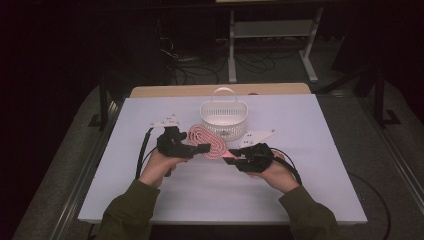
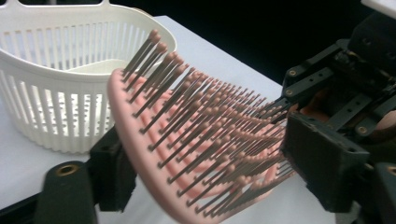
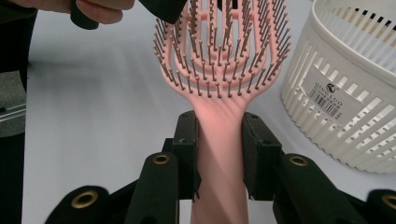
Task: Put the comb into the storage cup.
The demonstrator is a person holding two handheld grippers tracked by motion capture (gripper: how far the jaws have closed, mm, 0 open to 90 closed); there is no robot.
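A pink hairbrush (image 1: pixel 207 140) with dark, ball-tipped bristles is held just above the white table, close to a white slotted basket (image 1: pixel 223 120). My right gripper (image 1: pixel 232 156) is shut on its handle (image 3: pixel 219 154), one pad on each side. My left gripper (image 1: pixel 200 148) is open, with the brush head (image 2: pixel 187 140) slanting between its jaws. One pad (image 2: pixel 112 168) stands behind the pink back. The other pad (image 2: pixel 322 158) stands at the bristle tips, and the bristles look straight and unbent. In the left gripper view the right gripper (image 2: pixel 345 93) shows behind the brush.
The basket (image 3: pixel 345 93) is empty, has a handle, and stands at the middle back of the white table (image 1: pixel 215 195). A bare board edge (image 1: pixel 220 90) shows behind the table. On the dark floor beyond are cables and a white stand (image 1: pixel 272 30).
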